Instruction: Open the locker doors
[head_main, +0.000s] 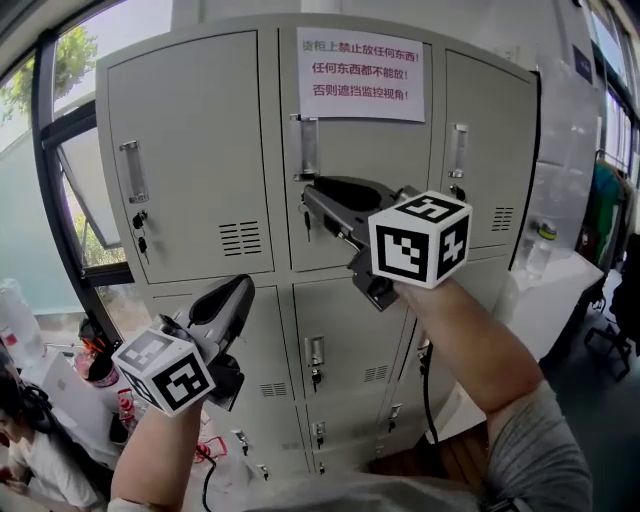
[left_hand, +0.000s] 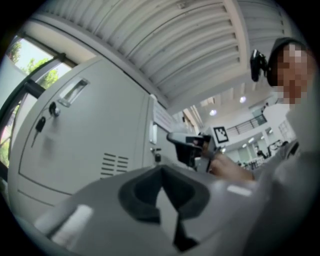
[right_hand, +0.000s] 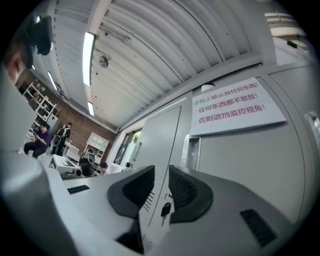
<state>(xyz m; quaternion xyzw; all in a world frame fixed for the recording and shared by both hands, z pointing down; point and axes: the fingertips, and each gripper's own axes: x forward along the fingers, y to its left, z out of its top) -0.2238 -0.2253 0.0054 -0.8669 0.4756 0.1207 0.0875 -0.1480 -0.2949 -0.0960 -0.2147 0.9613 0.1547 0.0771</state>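
- The locker bank (head_main: 275, 150) fills the centre of the head view. Every door we see is closed, so we judge 0 opened.
- Right gripper (head_main: 314, 198): jaws slightly apart, nothing clamped. Its tip is just below the top-middle handle (head_main: 305, 145) and near the key (head_main: 307, 222); we cannot tell if it touches either.
- Left gripper (head_main: 243, 288): jaws together and empty, at lower left of the frame, apart from any handle.
- Risk: the narrow jaw gap may slip off the handle lip or knock the key. A locked door would not budge.
- Risk: a door swinging out could strike the left gripper or a forearm.
- Room: the window frame (head_main: 48, 150) crowds the left edge, and hanging clothes (head_main: 606, 200) sit at far right. We see open room only in front of the doors.
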